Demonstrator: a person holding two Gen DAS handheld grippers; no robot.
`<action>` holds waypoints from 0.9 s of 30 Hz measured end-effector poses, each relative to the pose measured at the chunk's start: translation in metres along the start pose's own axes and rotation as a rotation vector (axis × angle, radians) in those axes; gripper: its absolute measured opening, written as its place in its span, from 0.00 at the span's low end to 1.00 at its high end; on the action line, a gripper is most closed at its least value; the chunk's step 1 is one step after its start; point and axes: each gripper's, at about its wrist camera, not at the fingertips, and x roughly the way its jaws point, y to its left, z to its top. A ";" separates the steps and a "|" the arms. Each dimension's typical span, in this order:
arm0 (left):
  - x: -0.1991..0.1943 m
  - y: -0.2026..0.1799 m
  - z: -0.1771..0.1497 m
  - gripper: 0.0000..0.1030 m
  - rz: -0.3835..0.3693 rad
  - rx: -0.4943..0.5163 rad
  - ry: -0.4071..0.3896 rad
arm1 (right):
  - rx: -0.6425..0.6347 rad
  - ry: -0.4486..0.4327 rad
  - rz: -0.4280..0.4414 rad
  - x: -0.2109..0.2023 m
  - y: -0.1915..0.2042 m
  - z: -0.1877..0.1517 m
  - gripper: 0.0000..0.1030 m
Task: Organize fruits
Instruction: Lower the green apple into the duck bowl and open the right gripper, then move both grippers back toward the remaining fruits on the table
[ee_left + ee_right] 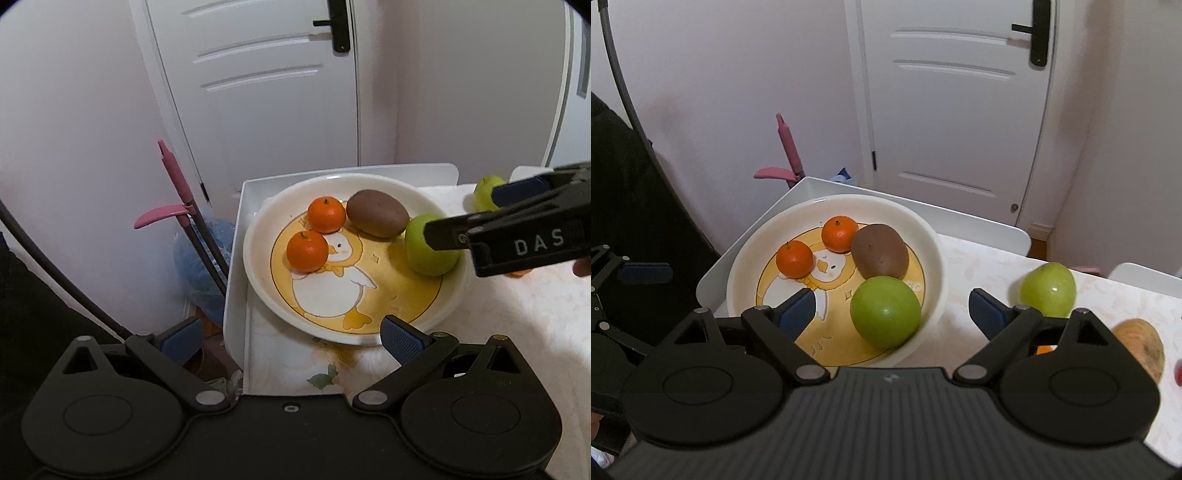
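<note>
In the right wrist view, the left gripper point(613, 280) shows at the far left edge, only one blue pad visible there. Right of it, mid-frame, sits the white plate point(934, 266) with a duck picture, resting on a white tray point(798, 192). On the plate lie two mandarins point(795, 259), point(839, 234), a brown kiwi point(880, 251) touching the nearer green apple point(885, 312). That apple sits at the plate's near right edge, between the spread fingers of the right gripper point(892, 310); neither blue pad touches it. Further right, on the tablecloth off the plate, a second green apple point(1048, 288) stands just beyond the right finger, and a tan fruit point(1141, 349) lies at the lower right.

In the left wrist view, the left gripper point(291, 338) is spread wide at the bottom centre, holding nothing, its right pad at the plate's point(255, 258) near rim.
</note>
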 end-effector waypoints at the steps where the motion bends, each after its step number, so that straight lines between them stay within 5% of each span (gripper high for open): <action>1: -0.002 0.000 0.001 1.00 0.001 -0.006 -0.005 | 0.008 -0.002 -0.003 -0.004 -0.001 -0.001 1.00; 17: -0.052 -0.009 0.007 1.00 -0.024 -0.046 -0.117 | 0.053 -0.056 -0.088 -0.078 -0.005 -0.015 1.00; 27: -0.085 -0.042 0.014 1.00 -0.031 -0.019 -0.172 | 0.079 -0.095 -0.099 -0.116 -0.043 -0.023 1.00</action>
